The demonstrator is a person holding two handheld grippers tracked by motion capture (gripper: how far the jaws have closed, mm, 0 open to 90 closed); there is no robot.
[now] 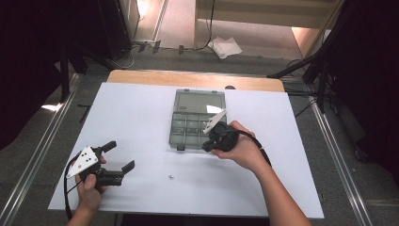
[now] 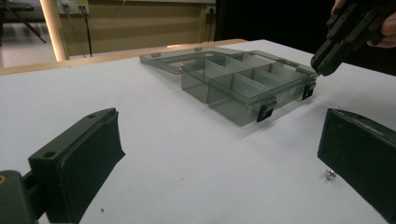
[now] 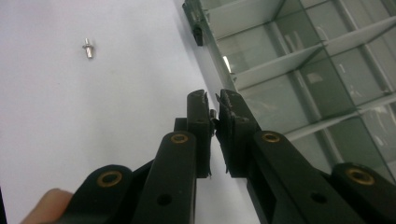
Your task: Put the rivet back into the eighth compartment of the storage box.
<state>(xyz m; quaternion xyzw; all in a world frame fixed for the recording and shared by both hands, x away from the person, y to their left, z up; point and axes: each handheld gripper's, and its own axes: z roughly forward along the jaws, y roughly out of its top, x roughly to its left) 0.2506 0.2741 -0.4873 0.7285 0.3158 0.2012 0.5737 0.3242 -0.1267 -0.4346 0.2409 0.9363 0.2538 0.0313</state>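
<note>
Right fingers (image 3: 232,108) pinched at the organizer box (image 3: 299,70) front rim.

No readable text or labels

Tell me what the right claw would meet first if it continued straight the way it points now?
Probably the near edge of the open compartment box: the right claw points at it, though depth is unclear.
</note>
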